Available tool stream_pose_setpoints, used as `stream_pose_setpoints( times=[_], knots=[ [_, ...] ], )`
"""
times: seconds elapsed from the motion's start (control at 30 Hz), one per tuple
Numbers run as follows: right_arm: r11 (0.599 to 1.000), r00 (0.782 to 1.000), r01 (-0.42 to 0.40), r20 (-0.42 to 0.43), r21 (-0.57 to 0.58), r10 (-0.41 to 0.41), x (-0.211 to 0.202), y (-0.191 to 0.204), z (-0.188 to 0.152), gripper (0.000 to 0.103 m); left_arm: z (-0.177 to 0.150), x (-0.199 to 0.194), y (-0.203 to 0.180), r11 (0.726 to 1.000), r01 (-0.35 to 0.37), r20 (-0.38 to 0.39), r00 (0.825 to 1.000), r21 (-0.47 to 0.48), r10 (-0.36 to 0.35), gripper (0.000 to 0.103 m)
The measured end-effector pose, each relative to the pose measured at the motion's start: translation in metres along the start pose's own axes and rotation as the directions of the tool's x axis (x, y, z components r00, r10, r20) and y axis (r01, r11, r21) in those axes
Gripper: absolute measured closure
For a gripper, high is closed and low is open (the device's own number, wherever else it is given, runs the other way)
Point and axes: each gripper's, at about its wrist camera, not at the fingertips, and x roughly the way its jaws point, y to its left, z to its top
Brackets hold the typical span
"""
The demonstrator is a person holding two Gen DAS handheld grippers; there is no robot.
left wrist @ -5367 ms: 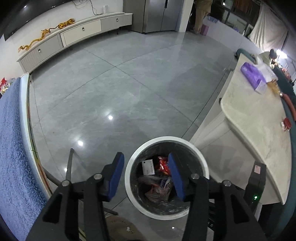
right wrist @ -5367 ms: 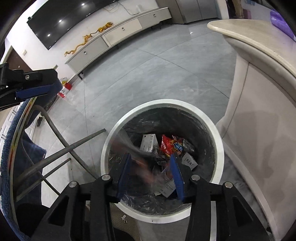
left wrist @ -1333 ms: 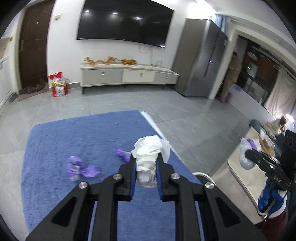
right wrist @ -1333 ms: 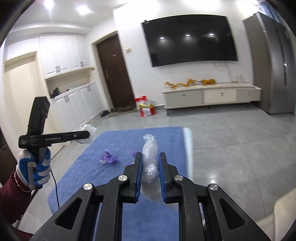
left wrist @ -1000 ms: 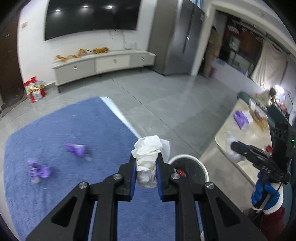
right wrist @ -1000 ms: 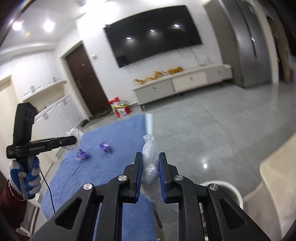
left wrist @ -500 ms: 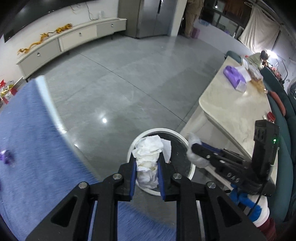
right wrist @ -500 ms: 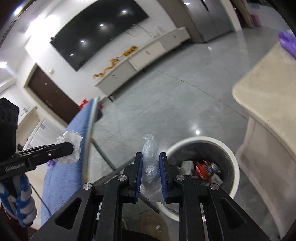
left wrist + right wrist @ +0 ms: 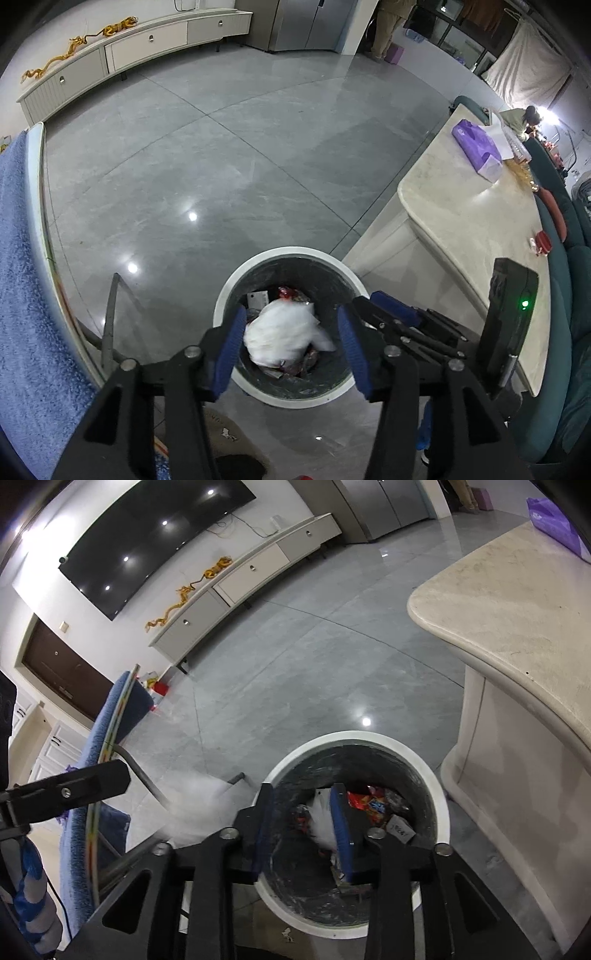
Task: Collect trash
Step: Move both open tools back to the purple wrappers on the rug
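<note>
floor (image 9: pixel 229 155): glossy tile | tablecloth (image 9: pixel 22 280): fuzzy cloth | counter (image 9: pixel 509 602): matt stone

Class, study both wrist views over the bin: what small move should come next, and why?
Probably lift both grippers away from the trash bin. The left gripper and right gripper are opening with nothing pressed between the pads, and the white tissue wad is blurred, dropping into the bin among the other rubbish.

A blurred white wad (image 9: pixel 284 334) hides most trash in the bin (image 9: pixel 225 299).
</note>
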Motion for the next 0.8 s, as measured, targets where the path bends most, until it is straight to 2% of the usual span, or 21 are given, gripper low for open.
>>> stream_pose_setpoints(
  times=[0.17, 0.3, 0.43, 0.53, 0.63, 0.8],
  knots=[
    [1.0, 1.0, 0.014, 0.012, -0.01, -0.014, -0.011, 0.006, -0.004, 0.068, -0.003, -0.011, -0.001, 1.0, 0.014, 0.027, 1.0, 0.002, -0.014, 0.052],
    [0.999, 0.999, 0.021, 0.043, -0.045, -0.019, -0.027, 0.019, -0.004, 0.064, -0.009, -0.039, -0.002, 0.999, -0.031, 0.104, 0.994, 0.015, 0.029, 0.052],
    [0.994, 0.995, 0.017, 0.1, -0.106, -0.007, -0.056, 0.047, 0.0, 0.063, -0.019, -0.082, 0.005, 0.993, -0.114, 0.22, 0.969, 0.011, 0.109, 0.052],
    [0.988, 0.989, 0.003, 0.144, -0.156, 0.02, -0.078, 0.071, 0.004, 0.063, -0.029, -0.118, 0.013, 0.983, -0.182, 0.313, 0.933, -0.009, 0.176, 0.05],
    [0.975, 0.98, -0.005, 0.192, -0.221, 0.048, -0.101, 0.1, 0.004, 0.062, -0.042, -0.151, 0.023, 0.966, -0.253, 0.395, 0.884, -0.043, 0.25, 0.039],
    [0.944, 0.964, -0.018, 0.246, -0.328, 0.104, -0.134, 0.149, -0.001, 0.052, -0.066, -0.201, 0.045, 0.94, -0.323, 0.483, 0.809, -0.111, 0.335, 0.038]
  ],
)
